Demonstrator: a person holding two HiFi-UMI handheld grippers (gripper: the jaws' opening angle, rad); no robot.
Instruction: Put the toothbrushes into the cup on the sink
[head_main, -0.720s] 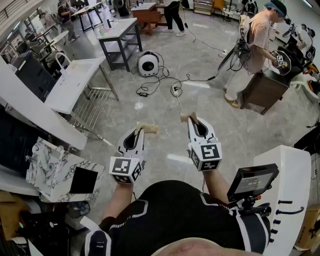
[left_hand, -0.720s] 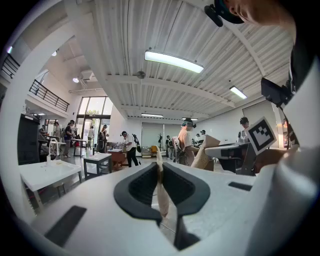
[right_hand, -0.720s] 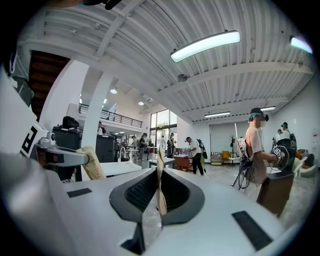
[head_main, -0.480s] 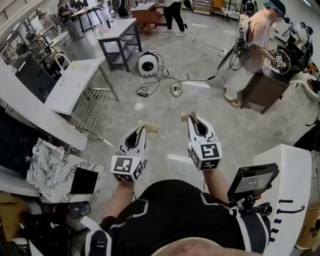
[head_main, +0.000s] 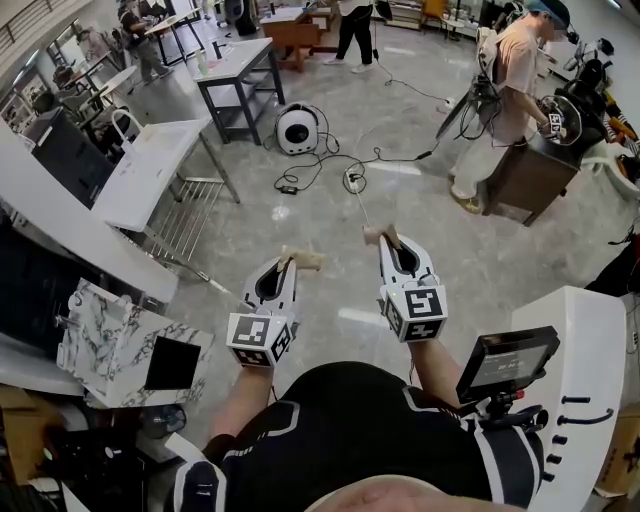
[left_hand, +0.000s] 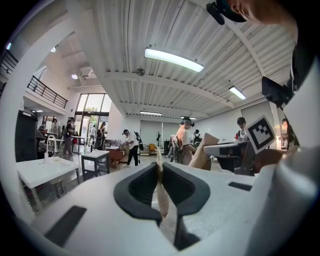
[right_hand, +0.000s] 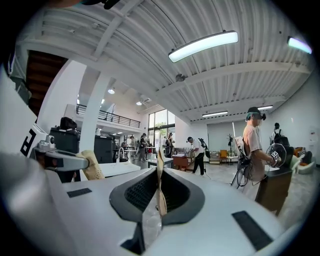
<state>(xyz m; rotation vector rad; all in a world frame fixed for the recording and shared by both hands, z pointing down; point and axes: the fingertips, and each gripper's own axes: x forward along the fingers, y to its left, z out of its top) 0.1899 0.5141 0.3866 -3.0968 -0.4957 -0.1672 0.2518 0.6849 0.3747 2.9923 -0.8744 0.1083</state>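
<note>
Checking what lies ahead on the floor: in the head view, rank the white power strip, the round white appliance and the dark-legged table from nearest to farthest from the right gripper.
1. white power strip, on the floor just ahead of the right gripper
2. round white appliance, farther on, off to the left
3. dark-legged table, farthest, beyond the appliance and further left

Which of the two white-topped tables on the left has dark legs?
The farther table, next to the round white device. The nearer table stands on a pale metal frame.
</note>
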